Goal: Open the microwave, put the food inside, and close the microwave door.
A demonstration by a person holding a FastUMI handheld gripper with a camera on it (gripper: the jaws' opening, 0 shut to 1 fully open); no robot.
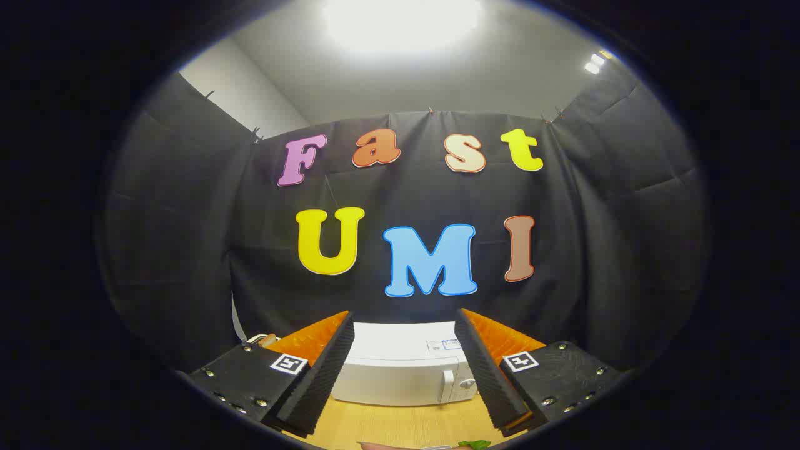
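Observation:
A white microwave (400, 369) stands on a light wooden table (400, 425), its door shut and a vertical handle (447, 384) near its right side. It sits beyond my fingers, framed in the gap between them. My gripper (405, 325) is open with nothing between its fingers, held well above and short of the microwave. At the near edge of the table a sliver of food shows: something pinkish (381, 445) and a green leaf (474, 444), below and closer than the fingers.
Black cloth walls close the booth behind and on both sides of the microwave. A small rounded object (267, 340) peeks out to the left of the microwave behind my left finger. A bright ceiling lamp glares overhead.

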